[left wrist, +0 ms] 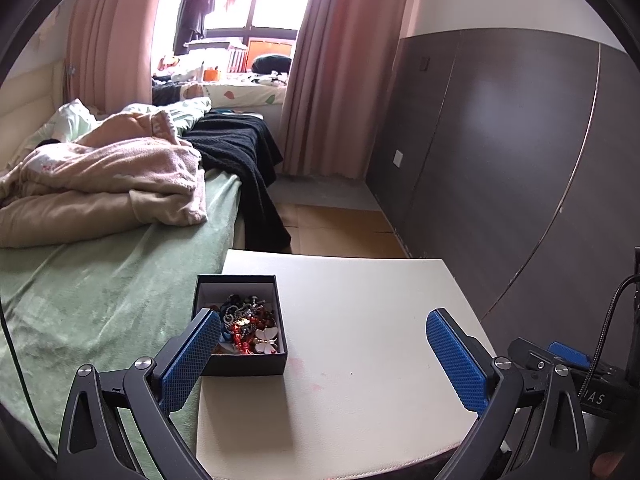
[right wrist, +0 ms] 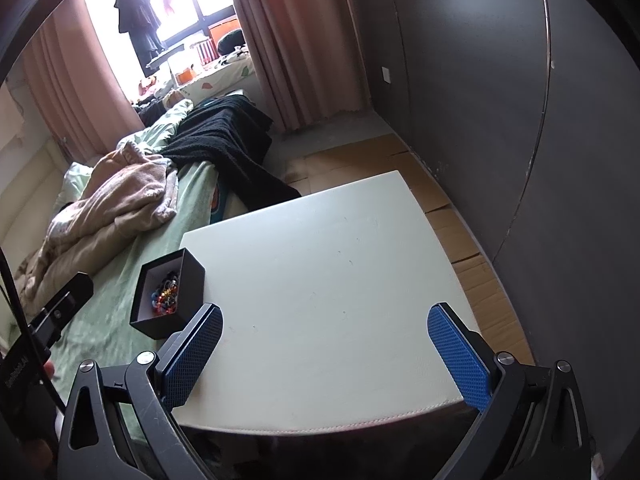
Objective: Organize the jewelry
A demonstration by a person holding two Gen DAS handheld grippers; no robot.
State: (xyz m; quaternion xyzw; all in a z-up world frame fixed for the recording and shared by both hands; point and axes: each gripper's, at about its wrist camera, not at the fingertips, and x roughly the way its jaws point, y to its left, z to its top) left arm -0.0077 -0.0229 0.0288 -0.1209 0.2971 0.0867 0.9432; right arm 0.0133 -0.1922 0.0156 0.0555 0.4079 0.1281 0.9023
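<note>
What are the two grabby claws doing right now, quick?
Left gripper: open, holding nothing, by the black box of jewelry.
Right gripper: open, holding nothing, over the white table.

Box (left wrist: 240, 324): on the table's (left wrist: 360, 340) left edge, beside the bed (left wrist: 100, 300)
Jewelry (left wrist: 248, 326): in the box
Blankets (left wrist: 112, 184): on the bed, behind the box

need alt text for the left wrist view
An open black box full of tangled jewelry sits on the left edge of a white table, beside a bed. The left tool hangs open above the table, holding nothing.
</note>
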